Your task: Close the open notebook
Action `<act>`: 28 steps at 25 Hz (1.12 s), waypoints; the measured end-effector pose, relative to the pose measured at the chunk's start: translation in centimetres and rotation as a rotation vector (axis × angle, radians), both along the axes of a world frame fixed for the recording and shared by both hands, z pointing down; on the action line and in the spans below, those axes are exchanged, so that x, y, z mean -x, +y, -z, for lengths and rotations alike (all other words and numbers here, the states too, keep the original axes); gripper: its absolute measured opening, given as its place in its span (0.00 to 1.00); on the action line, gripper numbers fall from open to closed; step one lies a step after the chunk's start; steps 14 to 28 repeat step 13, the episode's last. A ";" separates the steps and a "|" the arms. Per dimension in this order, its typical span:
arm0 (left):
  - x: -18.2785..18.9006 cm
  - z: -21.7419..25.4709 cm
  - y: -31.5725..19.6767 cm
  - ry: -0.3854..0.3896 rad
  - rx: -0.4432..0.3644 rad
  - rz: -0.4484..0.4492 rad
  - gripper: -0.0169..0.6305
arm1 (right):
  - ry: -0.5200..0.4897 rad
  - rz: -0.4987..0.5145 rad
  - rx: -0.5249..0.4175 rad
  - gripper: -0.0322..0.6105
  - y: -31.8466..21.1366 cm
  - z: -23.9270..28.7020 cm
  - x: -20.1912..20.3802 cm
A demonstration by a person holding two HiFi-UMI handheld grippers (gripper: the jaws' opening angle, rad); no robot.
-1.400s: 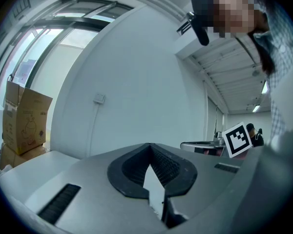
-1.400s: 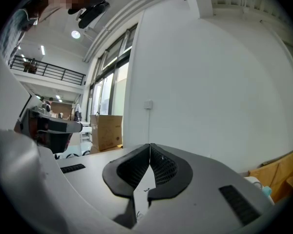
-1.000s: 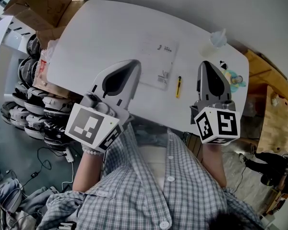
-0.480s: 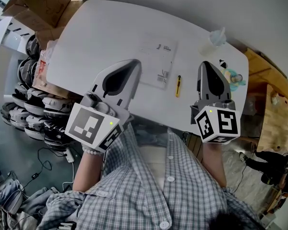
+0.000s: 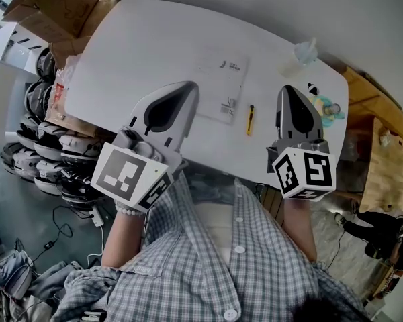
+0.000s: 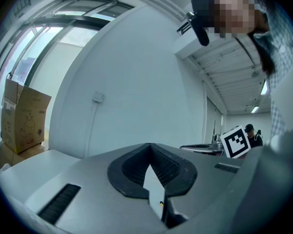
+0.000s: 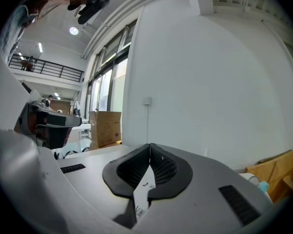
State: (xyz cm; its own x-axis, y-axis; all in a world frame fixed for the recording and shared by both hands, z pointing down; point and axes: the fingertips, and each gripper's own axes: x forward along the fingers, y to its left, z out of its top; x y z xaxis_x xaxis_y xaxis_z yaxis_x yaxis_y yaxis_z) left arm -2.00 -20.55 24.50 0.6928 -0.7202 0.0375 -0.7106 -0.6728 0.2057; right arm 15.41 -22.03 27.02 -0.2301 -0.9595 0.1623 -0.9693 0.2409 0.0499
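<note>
A white notebook with small print lies flat on the white table, between the two grippers and a little beyond them. I cannot tell whether it is open. A yellow pen lies at its right edge. My left gripper hovers over the near left of the notebook, jaws shut with nothing between them. My right gripper is to the right of the pen, also shut and holding nothing. Through its jaw window a strip of the printed notebook shows.
Cardboard boxes stand beyond the table's far left corner. A crumpled clear bag and a small teal figure sit near the table's right end. Wooden crates stand to the right, dark helmets and cables on the floor to the left.
</note>
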 end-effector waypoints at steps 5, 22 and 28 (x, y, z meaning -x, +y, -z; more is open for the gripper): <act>0.1 0.0 -0.1 0.000 0.000 0.004 0.04 | 0.001 0.012 0.002 0.08 -0.2 0.0 0.4; 0.1 0.0 -0.2 0.000 0.001 0.003 0.04 | 0.001 0.021 0.008 0.08 -0.3 -0.2 0.6; 0.1 0.0 -0.2 0.000 0.001 0.003 0.04 | 0.001 0.021 0.008 0.08 -0.3 -0.2 0.6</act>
